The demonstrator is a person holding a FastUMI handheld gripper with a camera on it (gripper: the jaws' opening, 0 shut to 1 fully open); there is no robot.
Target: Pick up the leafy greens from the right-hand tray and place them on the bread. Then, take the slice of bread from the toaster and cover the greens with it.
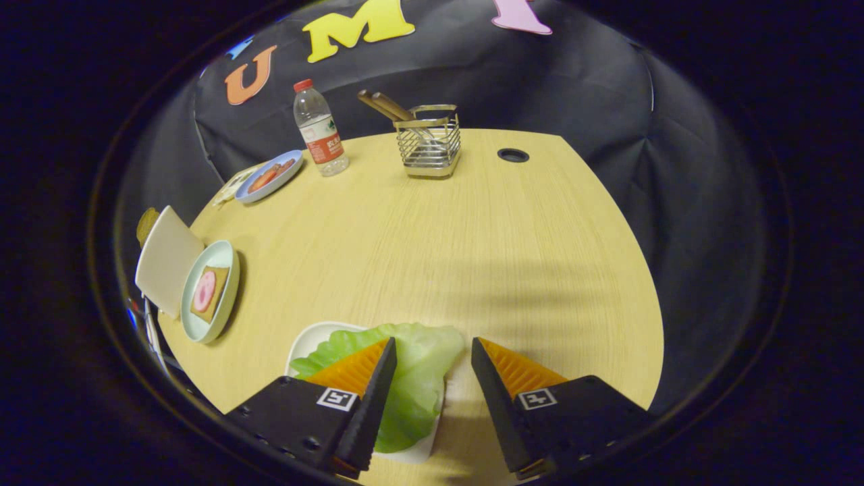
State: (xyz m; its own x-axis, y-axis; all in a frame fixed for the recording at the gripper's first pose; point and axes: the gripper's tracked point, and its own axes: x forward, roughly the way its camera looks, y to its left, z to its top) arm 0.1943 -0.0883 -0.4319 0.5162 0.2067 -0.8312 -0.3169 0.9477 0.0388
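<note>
Between and under the fingers: leafy greens, one pale green leaf lying on a white tray. Gripper fingers spread wide apart, gripping nothing; one finger overlaps the leaf's near side, the other stands beside the tray over bare table.
Off to the side of the tray: pale round plate holding a slice of bread with a pink round slice on top.
Just beside that plate, at the table's rim: white toaster, a brown slice showing behind it.
Far side of the table: blue plate with red pieces; clear water bottle, upright, red cap; wire holder with wooden handles leaning out; a dark round hole in the tabletop.
Nothing stands between the tray and the bread plate.
</note>
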